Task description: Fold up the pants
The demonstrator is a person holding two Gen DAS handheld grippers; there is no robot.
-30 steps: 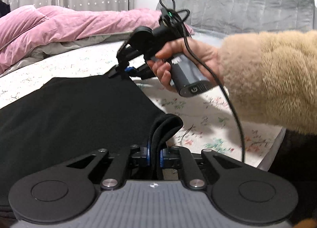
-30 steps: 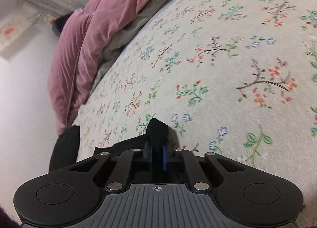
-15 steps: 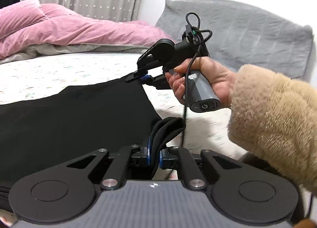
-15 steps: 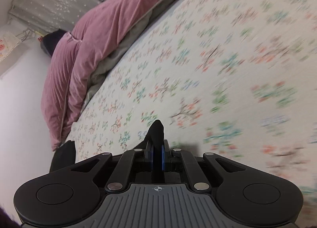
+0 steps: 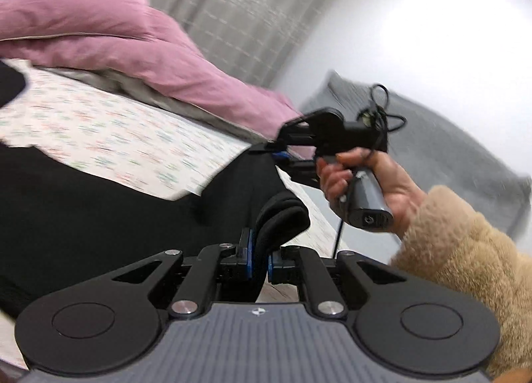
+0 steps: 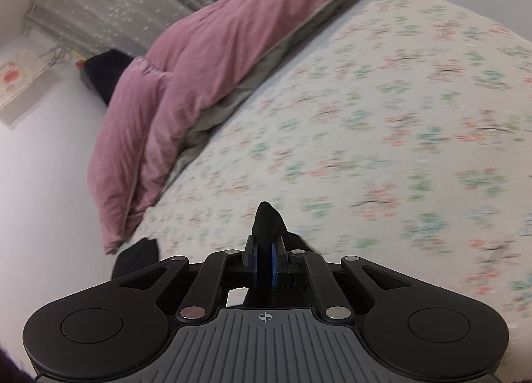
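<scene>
While both tools are lifted off the bed, my left tool clamps a thick fold of the black pants — my right tool pinches another edge. Pants hang between them, partly draped over the floral sheet.

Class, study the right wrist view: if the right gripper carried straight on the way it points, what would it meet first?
Beyond the pants fabric pinched in the right gripper, probably the floral bedsheet; the pink duvet lies off to the left. Blur makes depth uncertain.
</scene>
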